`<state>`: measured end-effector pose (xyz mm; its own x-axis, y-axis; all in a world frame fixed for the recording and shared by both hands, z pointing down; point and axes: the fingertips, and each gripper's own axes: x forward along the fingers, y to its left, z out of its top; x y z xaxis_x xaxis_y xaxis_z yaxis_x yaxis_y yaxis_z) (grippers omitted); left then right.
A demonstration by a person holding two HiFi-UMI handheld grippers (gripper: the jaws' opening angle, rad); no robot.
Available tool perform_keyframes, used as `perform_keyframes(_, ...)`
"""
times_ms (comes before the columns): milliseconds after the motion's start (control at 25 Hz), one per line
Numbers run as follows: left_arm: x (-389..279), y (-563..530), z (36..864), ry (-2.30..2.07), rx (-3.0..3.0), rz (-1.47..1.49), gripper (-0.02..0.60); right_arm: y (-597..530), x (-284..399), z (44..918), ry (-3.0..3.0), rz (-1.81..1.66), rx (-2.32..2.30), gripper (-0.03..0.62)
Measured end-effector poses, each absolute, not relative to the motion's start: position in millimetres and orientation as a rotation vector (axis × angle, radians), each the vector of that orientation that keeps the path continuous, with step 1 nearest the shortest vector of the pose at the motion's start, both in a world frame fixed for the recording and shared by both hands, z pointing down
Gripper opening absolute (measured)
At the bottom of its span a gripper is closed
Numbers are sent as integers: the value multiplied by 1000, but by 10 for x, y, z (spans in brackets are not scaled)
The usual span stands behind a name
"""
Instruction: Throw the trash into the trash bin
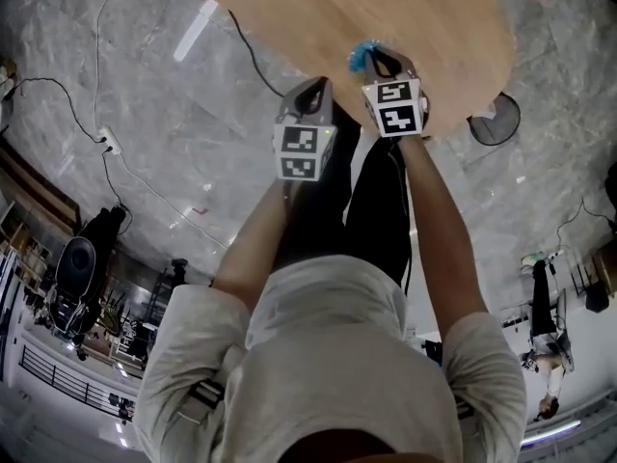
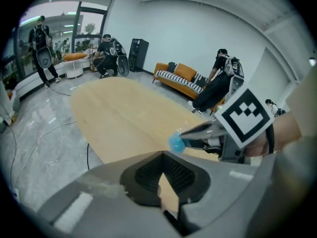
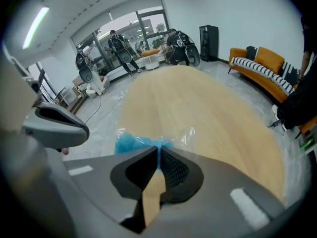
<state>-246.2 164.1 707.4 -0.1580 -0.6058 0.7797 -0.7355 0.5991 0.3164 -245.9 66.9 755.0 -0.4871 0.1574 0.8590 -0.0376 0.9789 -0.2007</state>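
Head view: light wooden oval worktop [image 1: 405,8] at 12 o'clock, standing on a grey marbled floor [image 1: 145,95] crossed by black cables [image 1: 246,51]. Two bare forearms reach to its near edge. Each carries a grey claw with a black-and-white marker cube.

Item, right claw [image 1: 378,58]: jaws drawn together, tips pinching crumpled blue-and-clear plastic trash [image 1: 363,56]. The trash juts from the tips toward 11 o'clock, over the worktop's near edge. Whether it rests on the wood or hangs clear cannot be told.

Item, left claw [image 1: 313,87]: at 8 o'clock of the right claw, just beside it but apart, at the worktop's edge.

Right gripper view: pads meet on the blue wad. Clear film spreads from it toward 1 o'clock.

Left gripper view: jaw tips closed against each other with nothing between them. The right claw and its trash are at 2 o'clock.

Item, orange sofa with striped cushion [image 2: 181,78]: 1 o'clock, by the white wall. Persons in dark clothing stand beyond the worktop.
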Motion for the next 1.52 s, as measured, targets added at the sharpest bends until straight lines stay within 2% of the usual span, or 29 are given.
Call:
perform_keyframes(720,-2038,864,5229,-2039,1231,66,18,103,-1793,5321,-2379,186,106,25)
perform_keyframes(1160,-1222,-11,4288,-2065,1521,123,18,-506,-719,4312,-2544,172,353,25)
perform_keyframes(1520,-280,-569,3975,-1970,1741,181,18,-1018,277,3843,-2586,163,605,25)
